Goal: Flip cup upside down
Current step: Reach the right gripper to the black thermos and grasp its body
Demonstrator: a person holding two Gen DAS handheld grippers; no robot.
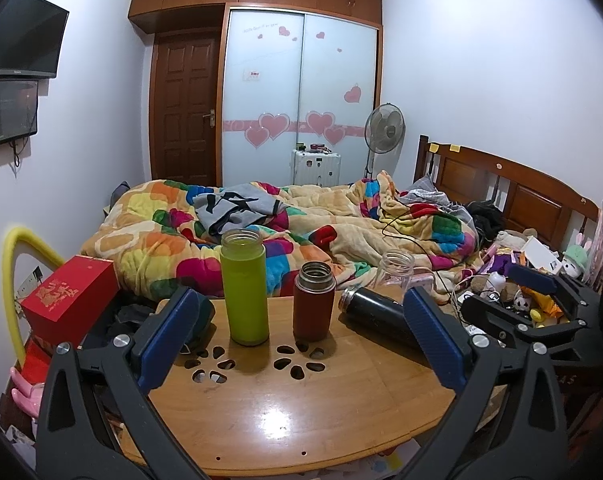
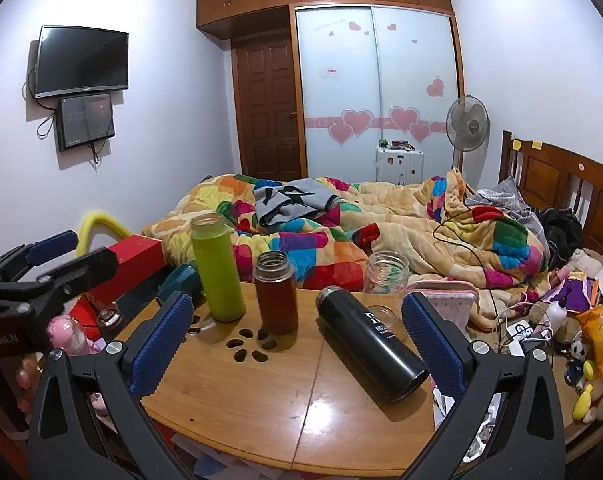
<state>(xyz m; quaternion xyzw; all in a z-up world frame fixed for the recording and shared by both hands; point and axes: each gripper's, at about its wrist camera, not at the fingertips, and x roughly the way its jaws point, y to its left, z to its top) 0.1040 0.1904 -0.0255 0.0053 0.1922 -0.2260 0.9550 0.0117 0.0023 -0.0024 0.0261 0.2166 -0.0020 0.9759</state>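
- Nothing is flipped yet: the green cup (image 1: 244,286) and the brown cup (image 1: 314,301) stand mouth-up on the tabletop (image 1: 301,400), and the black flask (image 2: 371,342) lies on its side.
- Left gripper (image 1: 301,336) and right gripper (image 2: 299,340) are both spread wide, grasping nothing.
- The upright cups lie ahead between the left fingers (image 1: 169,332), apart from them; the flask lies just inside the right fingers (image 2: 433,344).

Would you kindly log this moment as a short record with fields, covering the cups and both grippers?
surface: wooden table
green cup: upright, mouth open
brown cup: upright, mouth open
black cup: lying on its side
clear jar: upright, at the table's far edge
left gripper: open, empty
right gripper: open, empty
cups flipped: none
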